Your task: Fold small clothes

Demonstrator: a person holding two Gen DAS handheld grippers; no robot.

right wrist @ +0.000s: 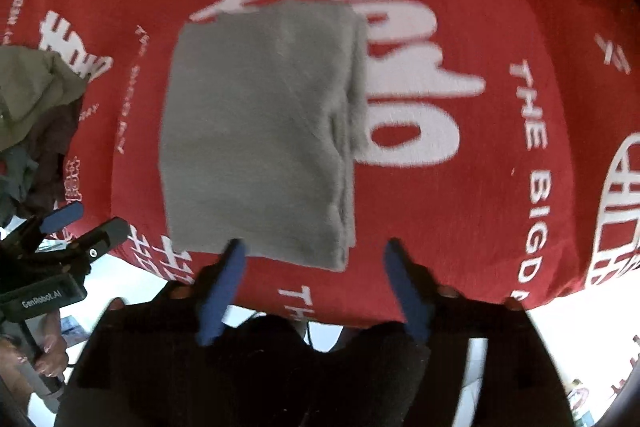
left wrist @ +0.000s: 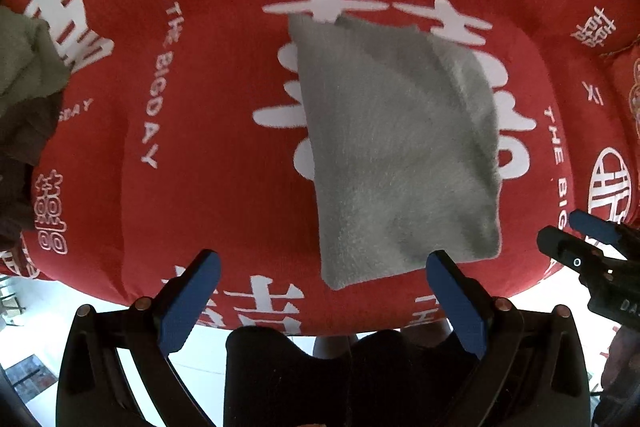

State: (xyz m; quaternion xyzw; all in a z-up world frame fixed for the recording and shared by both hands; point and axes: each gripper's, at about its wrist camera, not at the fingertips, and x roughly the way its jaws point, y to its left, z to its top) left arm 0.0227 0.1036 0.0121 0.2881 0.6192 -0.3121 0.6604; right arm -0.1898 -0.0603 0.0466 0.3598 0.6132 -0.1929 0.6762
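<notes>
The right gripper [right wrist: 314, 287], jaws wide and empty, sits nearest the grey folded cloth [right wrist: 260, 131], whose long axis runs straight ahead of it, while the left gripper [left wrist: 320, 297], also wide, has it ahead-right.

Light was pretty even and daylight-ish, no hard shadows on the red blanket [left wrist: 224, 75]. The floor strip [right wrist: 560, 339] below it was blown out white. Heavy fisheye bending, corners gone black. Left wrist view was sharp; right wrist view was smeared with motion blur, especially the gray cloth [right wrist: 260, 131] and white lettering.
</notes>
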